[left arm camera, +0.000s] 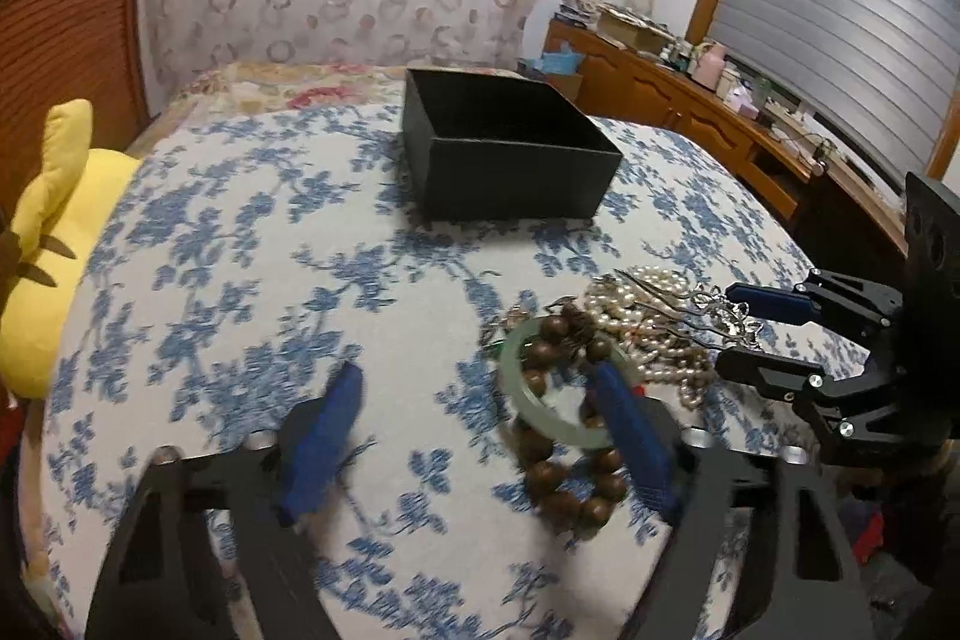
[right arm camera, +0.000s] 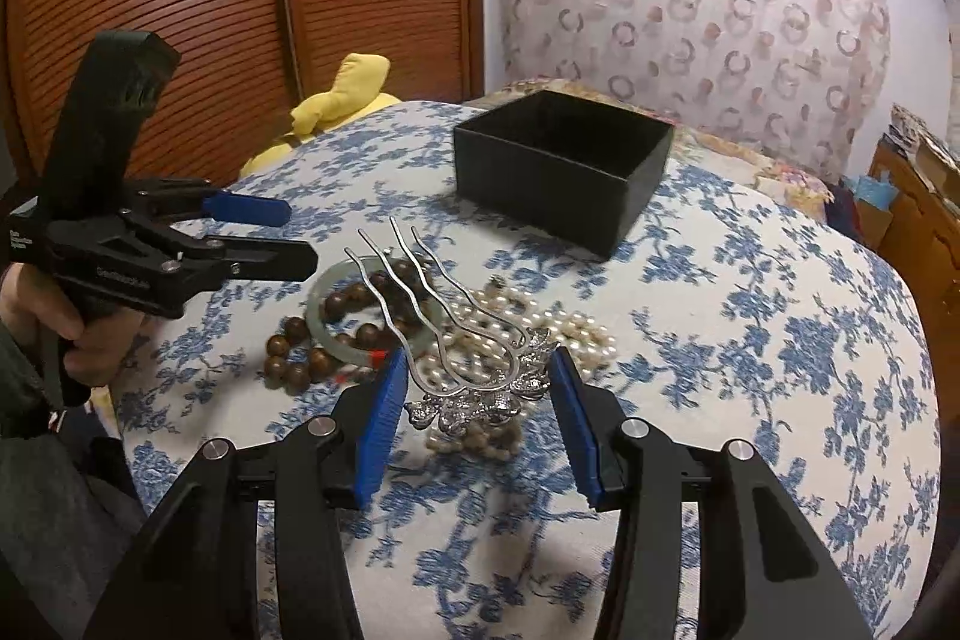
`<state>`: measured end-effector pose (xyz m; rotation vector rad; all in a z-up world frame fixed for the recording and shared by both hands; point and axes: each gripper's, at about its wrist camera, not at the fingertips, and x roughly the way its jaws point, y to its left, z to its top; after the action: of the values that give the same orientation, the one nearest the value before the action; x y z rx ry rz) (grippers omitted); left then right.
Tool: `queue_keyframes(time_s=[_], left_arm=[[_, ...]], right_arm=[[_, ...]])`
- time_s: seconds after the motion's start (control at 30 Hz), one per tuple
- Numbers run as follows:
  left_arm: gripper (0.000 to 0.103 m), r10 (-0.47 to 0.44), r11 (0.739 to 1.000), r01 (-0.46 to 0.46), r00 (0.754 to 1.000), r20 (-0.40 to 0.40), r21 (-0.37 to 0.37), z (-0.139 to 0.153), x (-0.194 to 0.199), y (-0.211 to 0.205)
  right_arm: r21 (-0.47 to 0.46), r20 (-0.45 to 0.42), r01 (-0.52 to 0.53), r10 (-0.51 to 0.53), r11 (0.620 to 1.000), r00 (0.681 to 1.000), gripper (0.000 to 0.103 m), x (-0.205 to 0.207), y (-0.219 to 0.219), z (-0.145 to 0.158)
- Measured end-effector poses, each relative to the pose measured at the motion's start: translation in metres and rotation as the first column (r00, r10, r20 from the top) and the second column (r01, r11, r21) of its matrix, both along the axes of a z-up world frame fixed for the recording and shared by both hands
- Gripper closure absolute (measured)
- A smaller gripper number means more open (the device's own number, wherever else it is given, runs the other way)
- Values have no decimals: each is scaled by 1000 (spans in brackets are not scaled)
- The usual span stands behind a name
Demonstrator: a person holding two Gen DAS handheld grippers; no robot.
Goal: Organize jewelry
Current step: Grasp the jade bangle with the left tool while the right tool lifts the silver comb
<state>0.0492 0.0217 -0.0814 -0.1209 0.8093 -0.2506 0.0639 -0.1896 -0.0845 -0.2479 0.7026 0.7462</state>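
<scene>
The jewelry lay heaped on the bed, well short of the empty box [right arm camera: 561, 160] — nothing yet stowed. Right gripper [right arm camera: 477, 421] stood released, jaws straddling the hairpin [right arm camera: 480, 394] head. Left gripper [left arm camera: 480, 436] was likewise released, over the bangle [left arm camera: 540, 388] and beads [left arm camera: 564, 496]. Next, in my judgement: clench on the hairpin head, lift clear of the pearls [right arm camera: 558, 328] — snagging likely

Your room's dim, warm indoor light, soft shadow beside the open black cardboard box [left arm camera: 510, 142]. Left view's motion-blurred round the blue-padded left gripper [left arm camera: 474, 436]; fisheye bends edges, corners go black.
</scene>
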Motion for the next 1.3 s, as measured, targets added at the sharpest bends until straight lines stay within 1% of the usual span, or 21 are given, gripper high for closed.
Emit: queue_keyframes(time_s=[0.03, 0.1, 0.13, 0.2, 0.3, 0.37, 0.43, 0.53, 0.6, 0.67, 0.8, 1.1, 1.3], left_arm=[[40, -6, 1000, 6, 1000, -7, -7, -1, 2, -2], [53, -17, 1000, 16, 1000, -27, -21, -4, 7, -5], [56, -20, 999, 19, 999, -40, -32, -7, 9, -6], [66, -27, 998, 24, 998, -59, -54, -10, 11, -7], [74, -28, 998, 23, 997, -75, -61, -15, 13, -10], [76, -30, 998, 25, 996, -84, -63, -17, 14, -12], [81, -35, 997, 29, 995, -89, -69, -18, 15, -12], [86, -26, 998, 21, 996, -80, -65, -16, 15, -13], [93, -23, 998, 19, 997, -67, -67, -12, 13, -14], [94, -29, 998, 25, 998, -52, -63, -8, 11, -16], [94, -33, 999, 32, 999, -19, -26, -3, 7, -23], [94, -13, 999, 14, 999, 47, -32, 16, 8, -22], [94, -3, 1000, 5, 996, 90, -26, 33, 11, -20]], right_arm=[[-1, 0, 5, -5, 1000, 1000, 52, 1, -2, 0], [1, 0, 12, -12, 1000, 1000, 52, 2, -4, 0], [3, 0, 16, -16, 1000, 1000, 52, 2, -6, 0], [7, 1, 22, -22, 1000, 1000, 52, 3, -8, 1], [10, 1, 28, -28, 1000, 1000, 52, 4, -9, 1], [10, 0, 31, -31, 999, 1000, 52, 4, -10, 0], [10, -1, 34, -34, 999, 999, 52, 5, -11, -1], [12, -2, 38, -38, 999, 999, 52, 6, -13, -1], [11, -2, 39, -39, 999, 999, 52, 6, -13, -1], [12, -1, 42, -42, 999, 999, 52, 6, -14, -2], [11, 0, 46, -46, 999, 999, 52, 7, -15, -3], [10, 10, 58, -58, 998, 998, 52, 8, -17, -1], [20, 33, 70, -71, 997, 997, 52, 16, -20, 10]])
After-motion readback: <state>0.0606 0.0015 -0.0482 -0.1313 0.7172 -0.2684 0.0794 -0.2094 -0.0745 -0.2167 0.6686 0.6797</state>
